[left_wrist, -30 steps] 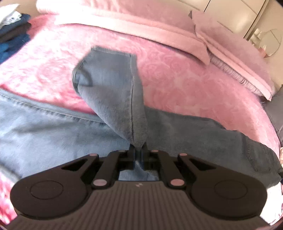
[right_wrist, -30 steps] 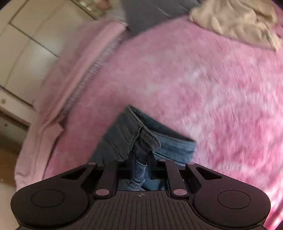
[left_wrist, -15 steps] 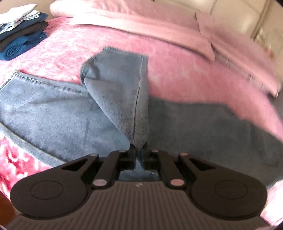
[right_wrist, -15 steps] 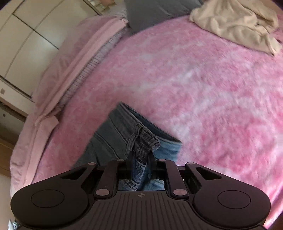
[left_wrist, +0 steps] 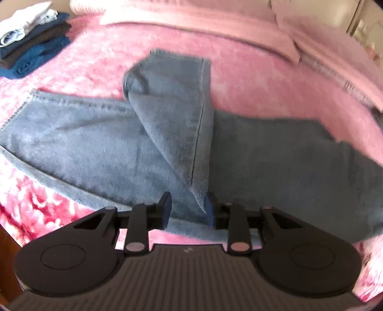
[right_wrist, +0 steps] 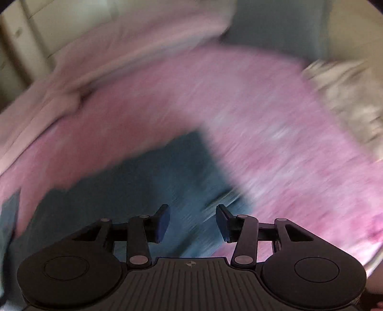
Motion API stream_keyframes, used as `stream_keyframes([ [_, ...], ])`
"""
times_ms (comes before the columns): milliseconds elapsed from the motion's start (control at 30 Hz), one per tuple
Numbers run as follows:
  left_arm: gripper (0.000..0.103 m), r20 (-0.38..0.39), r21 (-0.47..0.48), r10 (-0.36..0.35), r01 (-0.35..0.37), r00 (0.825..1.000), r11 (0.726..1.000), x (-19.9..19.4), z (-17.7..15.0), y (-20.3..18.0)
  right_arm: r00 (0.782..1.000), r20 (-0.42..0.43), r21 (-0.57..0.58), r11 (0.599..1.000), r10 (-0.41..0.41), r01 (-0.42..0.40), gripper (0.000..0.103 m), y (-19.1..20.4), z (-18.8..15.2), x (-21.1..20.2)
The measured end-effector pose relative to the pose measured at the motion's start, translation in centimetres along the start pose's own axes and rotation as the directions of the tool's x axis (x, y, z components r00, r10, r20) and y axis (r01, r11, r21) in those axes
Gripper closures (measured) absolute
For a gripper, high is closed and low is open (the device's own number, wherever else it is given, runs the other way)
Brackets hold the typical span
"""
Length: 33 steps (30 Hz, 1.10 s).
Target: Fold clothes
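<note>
On the pink bed [left_wrist: 239, 79] lie the jeans [left_wrist: 95, 143], both the left gripper [left_wrist: 188, 211] and right gripper [right_wrist: 192, 221] wide and empty, so smooth the flipped leg flat before folding again.

Place: a bedroom in a home.
Bed: a wide bed under a fluffy pink blanket [left_wrist: 251, 79] with a rose pattern (it fills most of both views).
Pillows: pale pink pillows [left_wrist: 191, 19] lined up along the far edge of the bed.
Laundry: a stack of folded clothes [left_wrist: 31, 47], dark blue with white on top, at one corner; a crumpled beige garment [right_wrist: 347, 95] lies on the blanket.
Furniture: cream panelled cupboard doors [right_wrist: 31, 36] behind the pillows.
</note>
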<state>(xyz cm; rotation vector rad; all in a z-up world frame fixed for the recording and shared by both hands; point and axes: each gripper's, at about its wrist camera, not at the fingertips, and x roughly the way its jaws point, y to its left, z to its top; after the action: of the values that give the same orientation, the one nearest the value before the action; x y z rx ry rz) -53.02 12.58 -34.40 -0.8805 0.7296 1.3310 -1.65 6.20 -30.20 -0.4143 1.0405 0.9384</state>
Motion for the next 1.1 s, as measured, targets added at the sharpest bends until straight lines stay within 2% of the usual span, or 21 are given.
stream_keyframes([
  [33,0.078,0.003,-0.018,-0.024,0.024,1.0,1.0,-0.2,0.3,0.4,0.999,-0.046,-0.021,1.0,0.008,-0.009,0.057,0.7,-0.3,0.8],
  [100,0.079,0.01,-0.052,-0.071,0.071,0.997,0.996,-0.7,0.9,1.1,0.997,-0.029,-0.027,0.997,-0.075,0.074,0.058,2.3,-0.5,0.8],
  [200,0.082,0.048,-0.058,-0.12,0.123,0.992,0.991,-2.1,2.0,3.0,0.997,0.07,-0.039,0.999,0.025,-0.022,0.058,5.5,0.0,-0.5],
  [267,0.082,0.059,-0.107,-0.152,0.157,0.987,0.982,-2.3,2.9,5.4,0.994,0.064,-0.137,0.987,0.088,-0.079,0.058,9.2,0.4,-0.1],
  [300,0.082,0.064,-0.134,-0.139,0.146,0.988,0.98,-1.9,3.3,7.0,0.99,0.065,-0.178,0.978,0.122,-0.109,0.058,11.3,0.4,0.2],
  [367,0.082,0.048,-0.179,-0.063,0.071,0.997,0.981,-0.7,4.1,9.9,0.978,0.047,-0.236,0.954,0.203,-0.187,0.058,15.5,0.4,0.9],
  [467,0.083,0.03,-0.29,0.061,-0.05,0.998,0.956,1.4,5.1,15.7,0.943,-0.023,-0.23,0.916,0.333,-0.329,0.058,21.5,-0.3,2.9],
  [533,0.083,0.001,-0.308,0.138,-0.131,0.99,0.942,2.9,5.9,19.5,0.912,-0.078,-0.192,0.891,0.404,-0.411,0.058,25.3,-0.9,4.5],
  [567,0.091,-0.011,-0.305,0.173,-0.168,0.985,0.937,3.7,6.2,21.3,0.9,-0.093,-0.174,0.883,0.427,-0.437,0.058,27.0,-1.3,5.2],
  [600,0.099,0.0,-0.308,0.173,-0.165,0.985,0.937,4.0,6.6,23.0,0.885,-0.115,-0.159,0.871,0.45,-0.464,0.058,28.6,-1.6,6.0],
  [633,0.099,0.012,-0.319,0.163,-0.15,0.987,0.936,4.0,7.1,24.4,0.871,-0.136,-0.144,0.86,0.472,-0.489,0.058,30.3,-2.0,6.7],
  [667,0.097,0.021,-0.324,0.196,-0.179,0.98,0.929,3.6,7.7,25.6,0.864,-0.148,-0.129,0.857,0.481,-0.499,0.058,31.8,-2.2,7.4],
  [700,0.097,0.026,-0.315,0.27,-0.249,0.962,0.916,3.0,8.4,26.8,0.852,-0.158,-0.106,0.849,0.499,-0.518,0.058,33.2,-2.2,8.0],
  [800,0.093,0.046,-0.375,0.295,-0.258,0.954,0.891,1.0,9.2,30.7,0.815,-0.183,-0.023,0.826,0.551,-0.563,0.058,36.6,-2.0,10.2],
  [867,0.093,0.039,-0.446,0.23,-0.189,0.973,0.875,-0.3,8.7,33.0,0.781,-0.22,0.07,0.808,0.585,-0.585,0.058,38.2,-2.5,12.2],
  [933,0.093,0.031,-0.477,0.196,-0.158,0.98,0.864,-1.5,8.0,34.4,0.763,-0.262,0.159,0.806,0.591,-0.57,0.058,39.3,-3.4,14.2],
  [1000,0.092,0.02,-0.491,0.184,-0.15,0.983,0.858,-2.2,7.3,35.2,0.761,-0.262,0.211,0.805,0.593,-0.555,0.058,40.0,-4.0,15.3],
  [1033,0.092,0.022,-0.509,0.174,-0.138,0.985,0.849,-2.7,6.8,35.7,0.76,-0.26,0.235,0.802,0.596,-0.549,0.062,40.3,-4.3,15.8],
  [1067,0.092,0.024,-0.527,0.164,-0.127,0.986,0.84,-3.2,6.3,36.2,0.75,-0.235,0.232,0.785,0.618,-0.574,0.101,40.7,-4.3,15.3],
  [1100,0.093,0.027,-0.545,0.154,-0.115,0.988,0.831,-3.7,5.8,36.7,0.747,-0.199,0.19,0.773,0.634,-0.605,0.102,41.3,-4.3,14.0],
])
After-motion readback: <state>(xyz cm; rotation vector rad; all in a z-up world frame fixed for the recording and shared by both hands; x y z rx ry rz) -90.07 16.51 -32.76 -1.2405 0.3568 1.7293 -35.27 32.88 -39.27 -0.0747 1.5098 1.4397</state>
